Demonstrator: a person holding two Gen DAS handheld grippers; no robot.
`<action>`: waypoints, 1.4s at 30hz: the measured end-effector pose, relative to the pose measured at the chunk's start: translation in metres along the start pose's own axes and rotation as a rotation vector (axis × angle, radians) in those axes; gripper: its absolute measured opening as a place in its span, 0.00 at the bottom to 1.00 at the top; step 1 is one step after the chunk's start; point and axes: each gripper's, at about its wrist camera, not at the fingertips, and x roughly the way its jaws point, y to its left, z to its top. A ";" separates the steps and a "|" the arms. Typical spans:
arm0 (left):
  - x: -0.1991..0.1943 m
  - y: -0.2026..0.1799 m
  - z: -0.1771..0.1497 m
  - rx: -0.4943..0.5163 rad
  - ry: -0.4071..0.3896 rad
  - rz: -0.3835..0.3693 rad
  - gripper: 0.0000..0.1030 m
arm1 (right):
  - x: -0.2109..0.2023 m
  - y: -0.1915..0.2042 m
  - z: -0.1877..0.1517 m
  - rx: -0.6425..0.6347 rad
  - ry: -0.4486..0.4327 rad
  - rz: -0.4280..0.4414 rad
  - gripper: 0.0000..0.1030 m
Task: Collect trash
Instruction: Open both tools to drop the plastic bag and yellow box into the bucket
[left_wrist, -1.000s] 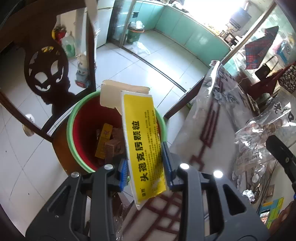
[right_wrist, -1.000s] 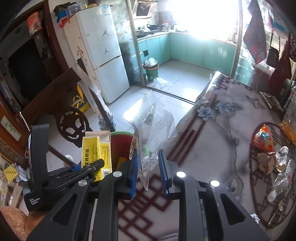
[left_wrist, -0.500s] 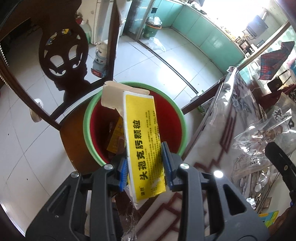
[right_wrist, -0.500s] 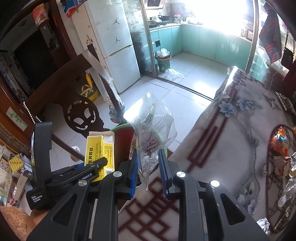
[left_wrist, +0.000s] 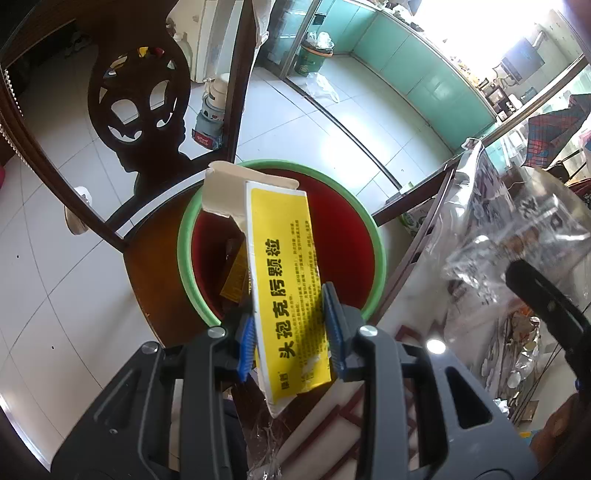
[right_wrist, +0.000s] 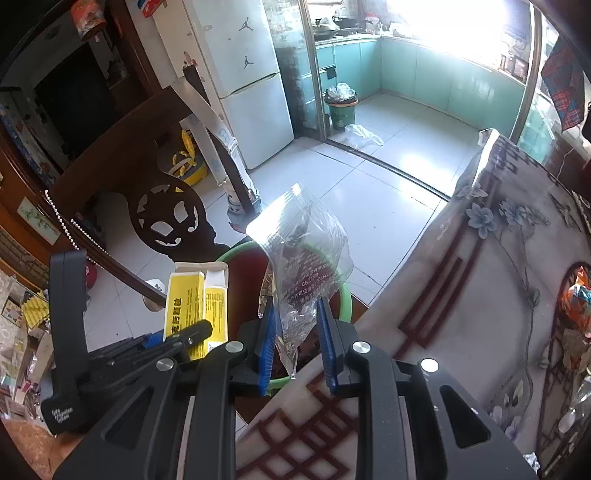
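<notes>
My left gripper is shut on a yellow medicine box with an open flap, held over the red bin with a green rim. The bin holds some trash. The box also shows in the right wrist view, with the left gripper beside it. My right gripper is shut on a clear plastic bag, held above the bin's rim at the table edge. The bag also shows at the right of the left wrist view.
A dark wooden chair stands behind the bin. The table with a floral plastic cover is on the right, with more wrappers at its far right. A white fridge and a small green bin stand farther off.
Both grippers have moved forward towards the bin. The yellow box now hangs over the bin's opening, and the clear bag has come nearer to the rim.
</notes>
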 end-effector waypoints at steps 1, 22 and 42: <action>0.000 0.000 0.000 0.002 0.000 0.000 0.30 | 0.001 0.000 0.001 -0.005 -0.001 -0.001 0.21; 0.001 -0.001 0.000 0.006 0.002 0.013 0.30 | 0.006 0.005 0.010 -0.019 -0.026 -0.001 0.44; 0.007 -0.014 0.005 0.023 0.008 -0.005 0.30 | -0.020 0.002 0.006 -0.012 -0.054 -0.029 0.47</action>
